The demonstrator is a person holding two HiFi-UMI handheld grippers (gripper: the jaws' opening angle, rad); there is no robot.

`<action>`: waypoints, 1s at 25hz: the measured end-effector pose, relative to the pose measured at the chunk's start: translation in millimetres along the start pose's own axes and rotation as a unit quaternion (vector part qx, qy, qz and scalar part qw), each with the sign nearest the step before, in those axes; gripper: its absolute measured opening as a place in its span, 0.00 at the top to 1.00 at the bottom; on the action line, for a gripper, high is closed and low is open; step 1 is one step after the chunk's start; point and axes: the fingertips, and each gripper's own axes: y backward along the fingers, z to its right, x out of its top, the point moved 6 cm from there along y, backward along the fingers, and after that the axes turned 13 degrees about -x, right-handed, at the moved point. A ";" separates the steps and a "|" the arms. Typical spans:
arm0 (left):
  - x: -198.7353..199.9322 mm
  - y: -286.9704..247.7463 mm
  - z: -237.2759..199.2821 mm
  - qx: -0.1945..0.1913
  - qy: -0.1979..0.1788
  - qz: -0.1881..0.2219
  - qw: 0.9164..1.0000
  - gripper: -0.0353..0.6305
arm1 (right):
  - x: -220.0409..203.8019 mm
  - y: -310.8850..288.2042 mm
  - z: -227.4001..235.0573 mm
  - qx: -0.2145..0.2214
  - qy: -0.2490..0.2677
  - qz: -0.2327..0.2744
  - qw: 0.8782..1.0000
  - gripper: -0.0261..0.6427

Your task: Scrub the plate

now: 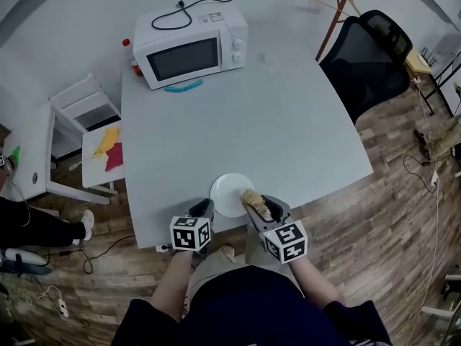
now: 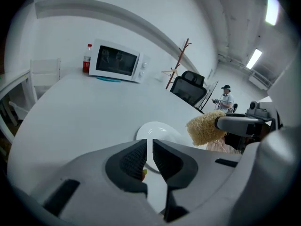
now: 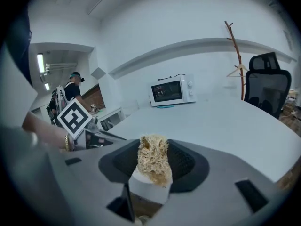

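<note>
A white plate (image 1: 229,192) lies on the grey table (image 1: 238,121) close to its near edge. My right gripper (image 1: 253,202) is shut on a tan loofah scrubber (image 1: 252,199), which hangs over the plate's near right rim. In the right gripper view the scrubber (image 3: 153,159) stands upright between the pads of that gripper (image 3: 153,163). My left gripper (image 1: 207,209) sits at the plate's near left rim with its jaws shut and nothing between them. The left gripper view has the plate (image 2: 157,130) just beyond its tips (image 2: 149,158), and the scrubber (image 2: 204,126) to the plate's right.
A white microwave (image 1: 191,47) stands at the table's far left with a teal object (image 1: 184,86) in front and a red bottle (image 1: 130,55) beside it. A black chair (image 1: 371,56) and coat stand (image 1: 338,9) are at the far right. A white side shelf (image 1: 97,150) holds cloths.
</note>
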 end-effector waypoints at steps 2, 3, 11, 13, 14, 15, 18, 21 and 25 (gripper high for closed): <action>-0.7 -10.3 -10.4 -0.001 0.025 -0.008 1.000 0.91 | -2.0 -12.9 3.5 0.009 0.005 -0.011 1.000 0.69; -1.1 -15.6 -14.7 -0.004 0.036 -0.014 0.999 0.91 | -2.6 -17.9 5.0 0.014 0.007 -0.017 1.000 0.69; 0.2 -40.7 -30.9 -0.018 0.069 -0.050 0.996 0.73 | -9.4 -35.4 10.1 0.029 0.018 -0.041 0.999 0.69; 0.0 -43.6 -31.2 -0.015 0.068 -0.061 0.996 0.73 | -10.6 -36.2 10.0 0.030 0.015 -0.042 0.999 0.69; 0.0 -44.9 -31.6 -0.011 0.066 -0.067 0.996 0.74 | -10.6 -36.8 9.2 0.031 0.014 -0.041 0.999 0.69; -0.1 -46.2 -32.3 -0.007 0.063 -0.072 0.995 0.74 | -10.7 -37.5 8.1 0.033 0.015 -0.041 0.999 0.69; 0.2 -48.3 -35.0 0.002 0.065 -0.077 0.995 0.81 | -13.4 -40.2 5.6 0.036 0.020 -0.041 0.998 0.69; 0.6 -48.3 -34.8 -0.003 0.074 -0.076 0.994 0.81 | -13.7 -41.0 4.0 0.036 0.024 -0.043 0.998 0.69; 0.8 -48.9 -34.2 -0.004 0.073 -0.075 0.995 0.82 | -10.1 -51.5 4.4 0.032 0.033 -0.050 0.998 0.69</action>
